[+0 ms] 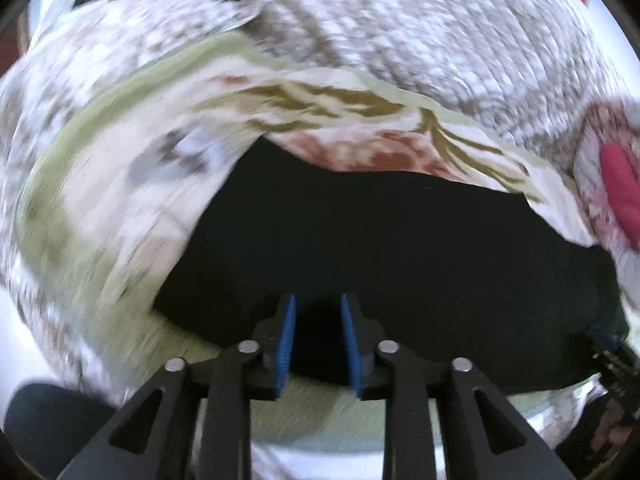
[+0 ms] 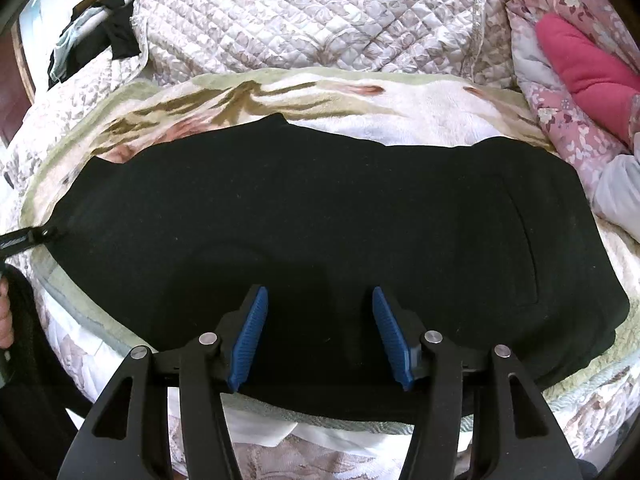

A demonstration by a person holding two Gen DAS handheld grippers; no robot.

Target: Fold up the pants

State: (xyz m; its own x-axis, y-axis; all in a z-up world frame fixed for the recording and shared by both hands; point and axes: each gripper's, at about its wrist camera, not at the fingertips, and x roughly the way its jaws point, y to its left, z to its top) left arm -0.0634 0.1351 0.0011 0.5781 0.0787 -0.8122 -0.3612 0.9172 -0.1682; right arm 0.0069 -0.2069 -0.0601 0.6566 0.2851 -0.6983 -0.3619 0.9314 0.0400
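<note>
Black pants spread flat on a flowered blanket on the bed.

The pants (image 2: 320,216) lie smooth and dark, folded lengthwise, a pocket seam showing; the blanket (image 2: 420,116) is under them. Left gripper (image 1: 318,312) and right gripper (image 2: 320,304) hover over them, jaws released, nothing grasped.

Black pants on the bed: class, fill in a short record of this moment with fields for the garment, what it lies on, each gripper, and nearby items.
garment: black pants, spread flat, a pocket outline near the right end
surface: floral blanket over a quilted bedspread
left gripper: open, over the pants' near edge, nothing visibly pinched
right gripper: open wide, over the pants, nothing held
nearby: pink cloth at far right; dark clothes at far left
fold: not yet visible
</note>
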